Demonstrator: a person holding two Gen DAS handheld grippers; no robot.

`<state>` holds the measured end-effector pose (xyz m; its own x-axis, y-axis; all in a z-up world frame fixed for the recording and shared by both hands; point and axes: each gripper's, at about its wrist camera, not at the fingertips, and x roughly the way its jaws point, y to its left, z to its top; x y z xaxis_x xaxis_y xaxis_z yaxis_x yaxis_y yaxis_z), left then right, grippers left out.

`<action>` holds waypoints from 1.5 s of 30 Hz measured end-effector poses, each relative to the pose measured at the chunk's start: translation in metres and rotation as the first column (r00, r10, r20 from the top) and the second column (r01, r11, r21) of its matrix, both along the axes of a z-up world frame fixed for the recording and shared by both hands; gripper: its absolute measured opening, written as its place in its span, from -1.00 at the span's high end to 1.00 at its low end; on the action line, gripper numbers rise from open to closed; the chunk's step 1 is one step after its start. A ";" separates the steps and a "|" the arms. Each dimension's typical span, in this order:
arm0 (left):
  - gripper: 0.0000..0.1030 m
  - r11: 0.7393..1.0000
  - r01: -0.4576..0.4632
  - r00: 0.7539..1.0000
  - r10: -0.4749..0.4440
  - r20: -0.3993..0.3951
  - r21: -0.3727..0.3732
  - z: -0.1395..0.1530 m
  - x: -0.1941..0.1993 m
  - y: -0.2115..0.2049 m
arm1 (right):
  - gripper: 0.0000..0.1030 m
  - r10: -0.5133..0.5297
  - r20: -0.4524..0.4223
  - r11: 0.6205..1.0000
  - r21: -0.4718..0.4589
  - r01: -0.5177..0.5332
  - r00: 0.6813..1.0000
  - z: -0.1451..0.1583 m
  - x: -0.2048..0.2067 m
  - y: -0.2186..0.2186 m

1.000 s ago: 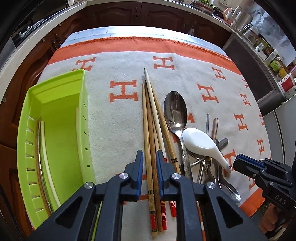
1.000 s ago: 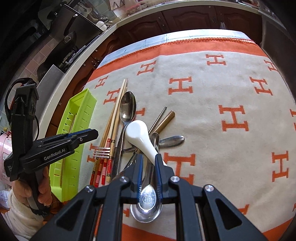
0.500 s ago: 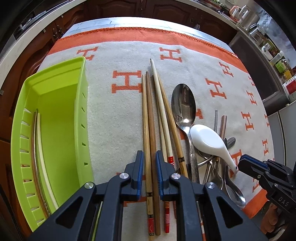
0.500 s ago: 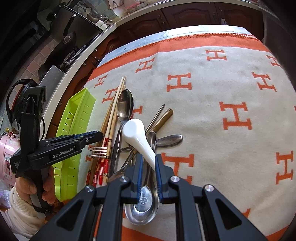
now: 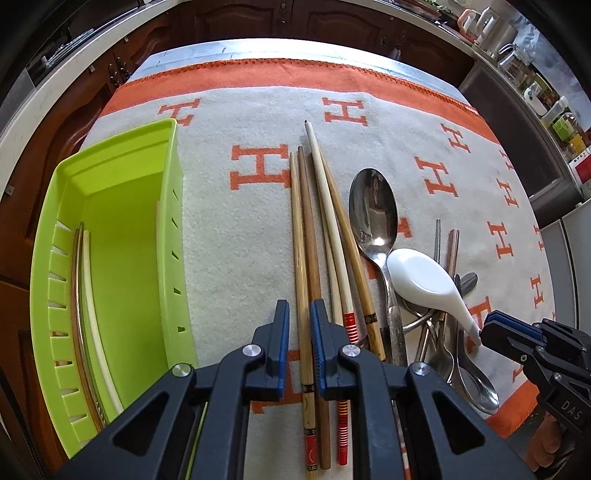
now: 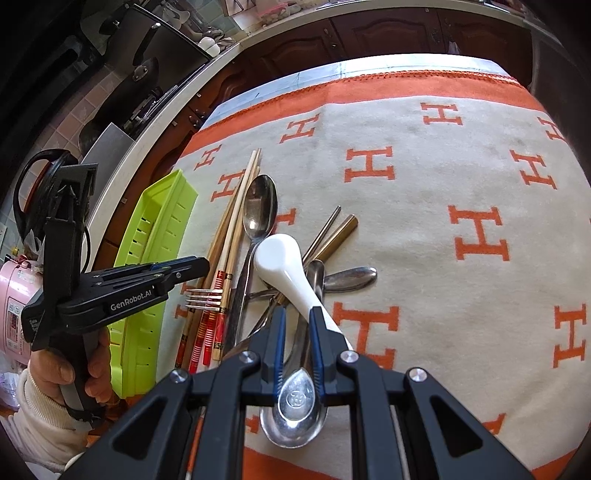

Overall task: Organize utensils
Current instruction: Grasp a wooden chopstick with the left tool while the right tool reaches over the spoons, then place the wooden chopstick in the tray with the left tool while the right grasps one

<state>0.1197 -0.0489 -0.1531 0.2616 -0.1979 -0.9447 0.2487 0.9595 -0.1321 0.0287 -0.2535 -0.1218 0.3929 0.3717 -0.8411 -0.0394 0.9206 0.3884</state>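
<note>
Left claw (image 5: 300,318) spread, straddling two brown wooden chopsticks (image 5: 308,258) beside the lime-green slotted plastic tray (image 5: 110,221). Right claw (image 6: 298,325) spread over steel spoon handles (image 6: 301,354); white ceramic spoon (image 6: 284,266) touches one finger.

A cream woollen blanket with orange H letters and an orange border (image 5: 236,236) lies under the tool and spreads far in front of it. Beyond the blanket stand dark brown wooden cabinet doors (image 5: 243,22). To the left of the right tool there is a pink electric cooker (image 6: 14,299). Far to the right of the left tool, glass jars and bottles (image 5: 561,122) stand on a counter.
</note>
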 end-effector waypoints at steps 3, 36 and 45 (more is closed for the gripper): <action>0.79 1.000 0.002 1.000 -0.002 0.007 0.022 0.000 0.002 -0.002 | 0.75 0.001 0.000 1.000 -0.004 -0.001 1.000 0.001 0.000 0.001; 0.93 0.997 -0.003 0.989 0.015 0.150 -0.079 0.068 -0.030 0.027 | 0.75 0.107 0.009 0.994 0.010 -0.107 0.994 0.000 0.043 0.061; 0.92 0.993 -0.101 0.970 0.113 0.213 -0.068 0.098 -0.045 0.097 | 0.75 0.083 -0.049 0.996 -0.038 -0.085 0.995 -0.023 0.065 0.083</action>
<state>0.0744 0.0484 -0.0549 0.4812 -0.2085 -0.8514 0.1733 0.9748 -0.1407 0.0942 -0.1708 -0.1449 0.3210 0.3674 -0.8729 -0.0997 0.9297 0.3546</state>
